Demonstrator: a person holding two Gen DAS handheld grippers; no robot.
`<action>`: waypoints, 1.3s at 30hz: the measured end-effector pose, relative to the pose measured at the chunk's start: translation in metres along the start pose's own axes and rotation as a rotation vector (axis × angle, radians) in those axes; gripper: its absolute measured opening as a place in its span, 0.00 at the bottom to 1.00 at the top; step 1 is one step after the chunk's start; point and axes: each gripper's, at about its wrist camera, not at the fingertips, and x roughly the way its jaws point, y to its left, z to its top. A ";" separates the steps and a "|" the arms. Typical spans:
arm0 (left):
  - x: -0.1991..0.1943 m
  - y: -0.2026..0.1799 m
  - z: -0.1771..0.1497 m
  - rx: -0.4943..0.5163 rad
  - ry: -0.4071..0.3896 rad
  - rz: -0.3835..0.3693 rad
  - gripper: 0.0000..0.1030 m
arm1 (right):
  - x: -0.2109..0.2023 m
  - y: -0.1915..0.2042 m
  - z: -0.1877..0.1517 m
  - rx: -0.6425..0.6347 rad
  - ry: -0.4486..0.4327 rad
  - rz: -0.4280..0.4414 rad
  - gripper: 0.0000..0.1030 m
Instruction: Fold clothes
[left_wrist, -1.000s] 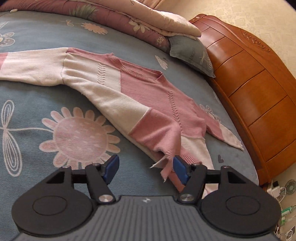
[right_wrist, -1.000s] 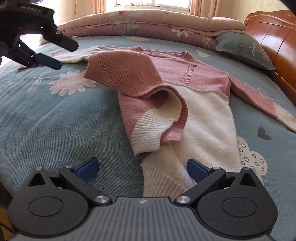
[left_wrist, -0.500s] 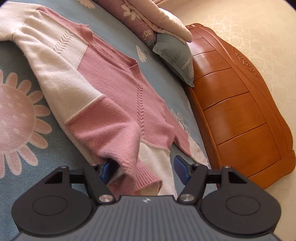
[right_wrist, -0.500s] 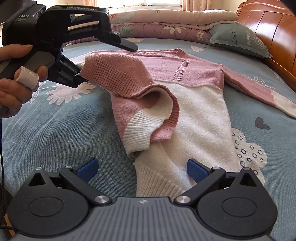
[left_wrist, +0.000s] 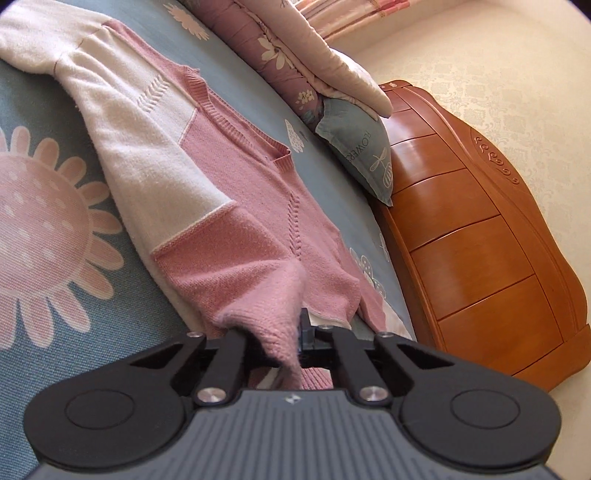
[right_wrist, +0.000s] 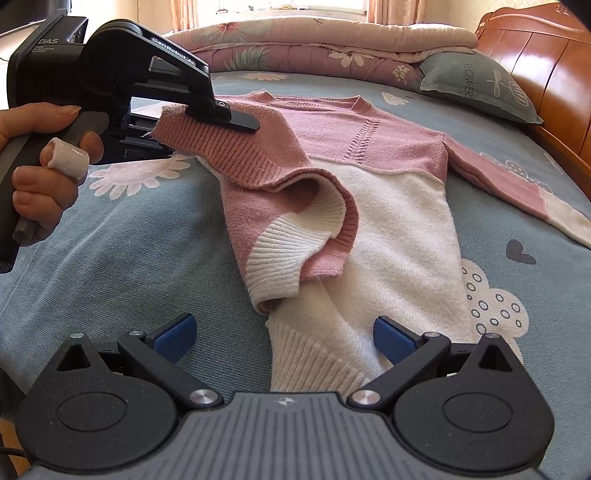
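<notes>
Two grippers are at work on a pink-and-cream sweater (right_wrist: 369, 177) spread across the blue flowered bedspread (right_wrist: 110, 258), and folding has barely begun: only the hem corner is turned up at centre frame. At upper left, the left gripper (right_wrist: 221, 118) has just closed its jaws on the pink ribbed hem. At the bottom the right gripper (right_wrist: 284, 336) hovers with jaws apart astride the cream hem, so both sleeves and the body remain unfolded.

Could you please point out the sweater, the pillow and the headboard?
sweater (right_wrist: 388, 140): right wrist view, pink chest panel.
pillow (right_wrist: 476, 85): right wrist view, grey printed face.
headboard (left_wrist: 476, 266): left wrist view, wooden panel.
</notes>
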 end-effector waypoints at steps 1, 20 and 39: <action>-0.008 -0.002 0.000 0.012 -0.011 0.000 0.02 | -0.001 0.000 0.000 0.002 -0.002 0.000 1.00; -0.215 0.060 -0.023 -0.117 -0.113 0.280 0.02 | -0.068 0.007 -0.001 0.064 -0.136 0.290 1.00; -0.243 0.060 0.001 0.070 -0.178 0.344 0.32 | -0.079 -0.089 -0.019 0.492 -0.057 0.187 1.00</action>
